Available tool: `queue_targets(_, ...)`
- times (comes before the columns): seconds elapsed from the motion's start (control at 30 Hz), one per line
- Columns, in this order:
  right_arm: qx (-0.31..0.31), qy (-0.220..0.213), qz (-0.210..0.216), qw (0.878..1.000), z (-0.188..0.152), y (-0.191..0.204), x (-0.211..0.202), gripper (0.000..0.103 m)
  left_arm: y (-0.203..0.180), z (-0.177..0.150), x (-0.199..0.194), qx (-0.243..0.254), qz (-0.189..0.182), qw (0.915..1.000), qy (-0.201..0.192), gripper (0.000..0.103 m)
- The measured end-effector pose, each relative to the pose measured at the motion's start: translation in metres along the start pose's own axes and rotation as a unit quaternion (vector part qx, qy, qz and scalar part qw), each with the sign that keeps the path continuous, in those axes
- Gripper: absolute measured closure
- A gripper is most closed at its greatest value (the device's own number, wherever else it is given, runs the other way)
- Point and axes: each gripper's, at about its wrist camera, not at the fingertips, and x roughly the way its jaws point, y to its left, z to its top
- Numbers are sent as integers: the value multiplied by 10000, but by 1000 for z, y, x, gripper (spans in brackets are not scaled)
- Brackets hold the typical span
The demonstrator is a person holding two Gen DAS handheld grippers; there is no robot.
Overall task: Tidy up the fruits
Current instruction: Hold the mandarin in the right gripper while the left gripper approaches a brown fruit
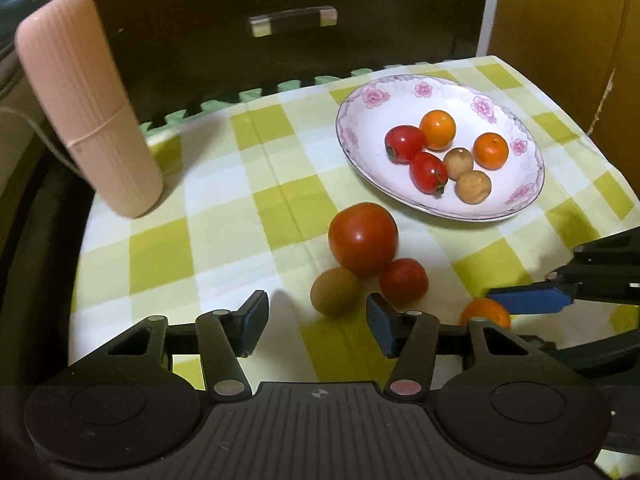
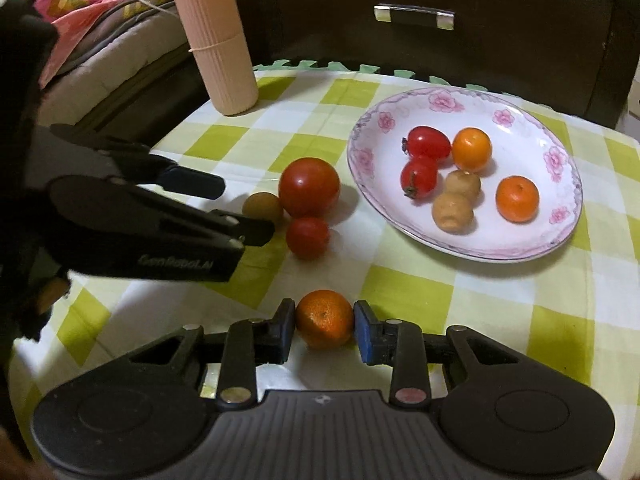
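**Lift the clamped orange gently**

The right claw (image 2: 325, 330) has its pads against both sides of the orange (image 2: 325, 319), on the counter. It should rise straight, then go ahead-right to the plate (image 2: 452, 250). The left claw (image 1: 318, 322) gapes, empty, before the brown fruit (image 1: 335, 291).

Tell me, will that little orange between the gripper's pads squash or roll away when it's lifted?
The small orange looks round, so it would probably roll if released on the cloth. The right gripper has a pad on each side, likely steadying it. Its skin looks soft; a hard squeeze might dent it.
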Motion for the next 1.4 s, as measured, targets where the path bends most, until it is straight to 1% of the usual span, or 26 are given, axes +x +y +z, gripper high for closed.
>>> queue_targets(0.1,40,0,15,10000,0,0,0,72,-1,2,7,71,-125,9999,9,43)
queue_targets(0.17,41,-2,14,10000,1,0,0,72,-4,2,10,164,-111,9998,28,48)
queue_targets(0.23,62,-4,21,10000,1,0,0,72,-6,2,13,170,-147,9997,36,51)
queue_targets(0.33,60,-2,23,10000,2,0,0,72,-7,2,12,139,-206,9997,54,60)
queue_targets(0.43,45,0,-34,10000,1,0,0,72,-9,0,9,158,-135,9998,62,66)
queue_targets(0.63,146,47,-192,9997,0,-6,-4,72,-13,-9,0,68,-215,9996,149,69)
queue_targets(0.77,150,52,-292,9994,-3,-8,-11,72,-17,-13,-8,11,-298,9994,189,69)
queue_targets(0.9,170,89,-372,9991,-7,-11,-18,72,-21,-19,-15,-17,-278,9994,222,69)
queue_targets(0.97,193,90,-395,9990,-9,-12,-22,72,-19,-19,-18,-101,-257,9994,211,65)
queue_targets(1.03,225,86,-399,9989,-11,-12,-26,72,-13,-16,-18,-176,-196,9996,117,64)
queue_targets(1.07,240,86,-387,9989,-12,-13,-28,72,-11,-13,-16,-185,-157,9997,86,58)
queue_targets(1.17,270,97,-378,9989,-13,-12,-30,72,-9,-7,-7,-69,-146,9999,32,49)
queue_targets(1.3,335,124,-375,9987,-14,-15,-28,72,-13,-3,9,159,-119,9998,75,47)
queue_targets(1.33,349,137,-370,9986,-14,-15,-27,72,-13,-2,10,156,-121,9998,14,47)
queue_targets(1.4,382,145,-359,9985,-15,-18,-26,72,-11,0,12,76,-182,9998,22,49)
